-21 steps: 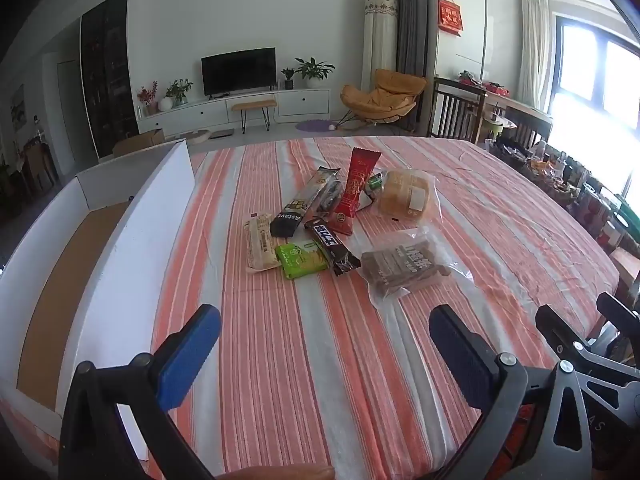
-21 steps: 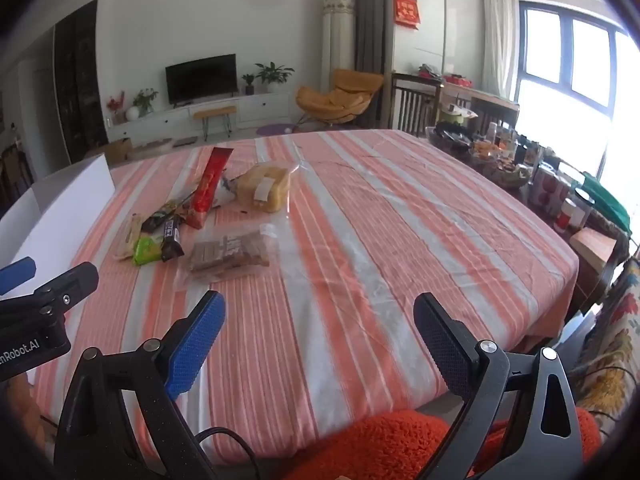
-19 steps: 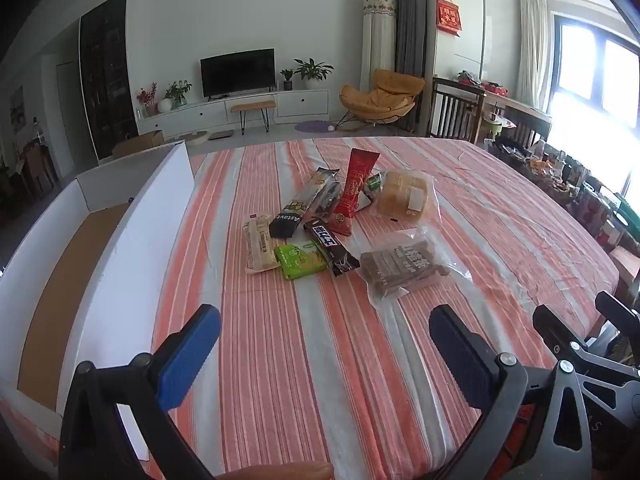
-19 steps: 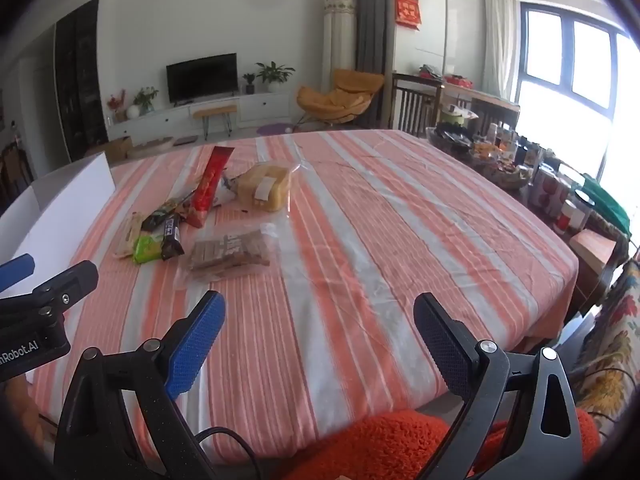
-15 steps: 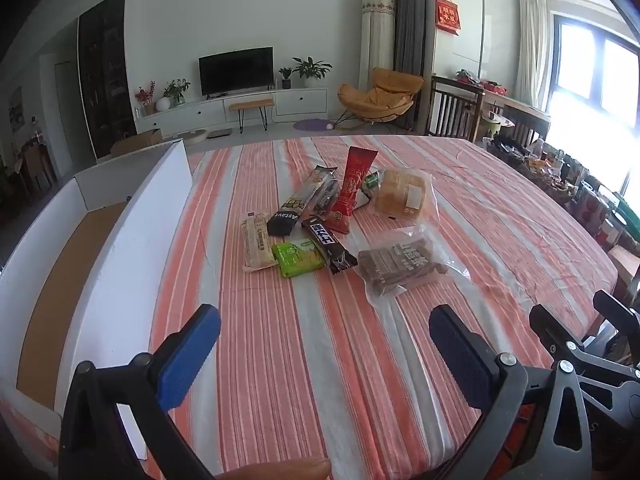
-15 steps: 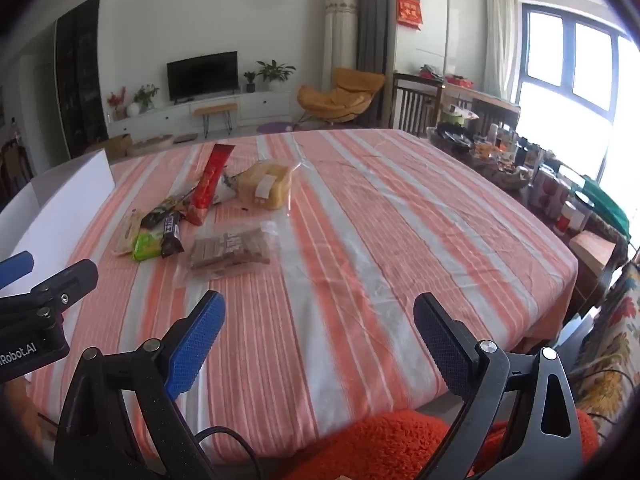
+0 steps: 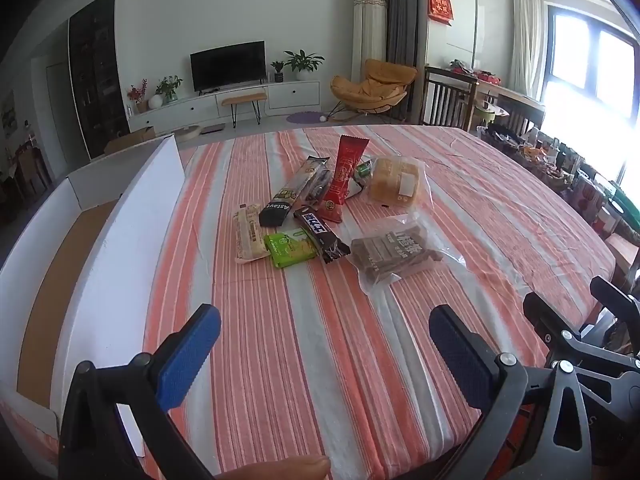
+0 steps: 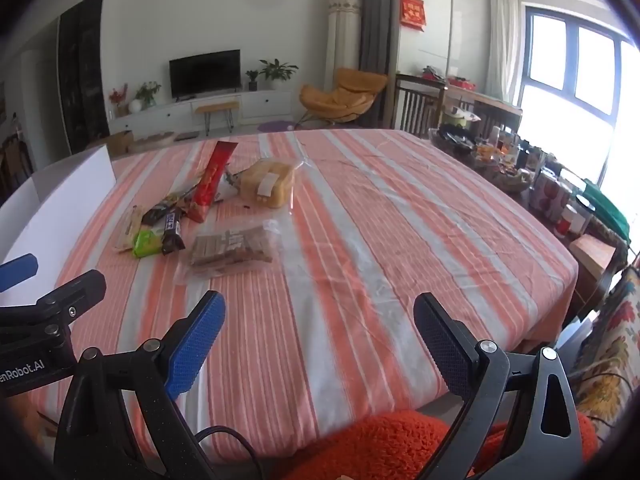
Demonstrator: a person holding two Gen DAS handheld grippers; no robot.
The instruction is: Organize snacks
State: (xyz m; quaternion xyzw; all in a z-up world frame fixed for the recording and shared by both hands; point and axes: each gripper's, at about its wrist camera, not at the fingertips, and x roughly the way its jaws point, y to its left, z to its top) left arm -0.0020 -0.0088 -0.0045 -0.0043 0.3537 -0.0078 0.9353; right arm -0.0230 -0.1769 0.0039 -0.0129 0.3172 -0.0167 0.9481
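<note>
So we begin with the bench [image 7: 360, 360], its orange-and-white striped cloth spread across both views, and the white box [image 7: 132, 240] that stands open along its left edge with a bare cardboard floor inside. We judge that box to be where the snacks belong, and nothing is in it yet.

Next in size come our 2 tools. The left tongs [image 7: 324, 344] hang over the near part of the bench with their blue pads spread wide and nothing between them. The right tongs [image 8: 318, 332] hover further right, equally wide and empty, well apart from any packet.

The snacks lie in 1 loose cluster mid-bench, near the box wall but not touching it. Biggest is the clear bag of brown bars [image 7: 396, 254], nearest to us; behind it sits the bag of yellow bread [image 7: 396, 188]. Then the tall red packet [image 7: 344, 176], the long dark wafer pack [image 7: 294, 194], the black chocolate bar [image 7: 322, 236], the pale biscuit pack [image 7: 250, 236] and the small green packet [image 7: 290, 248].

For a clean first pick we would send the left tongs to the packets on the box side, gripping across the narrow width. The black bar overlaps the green packet, so we would lift the bar first.
</note>
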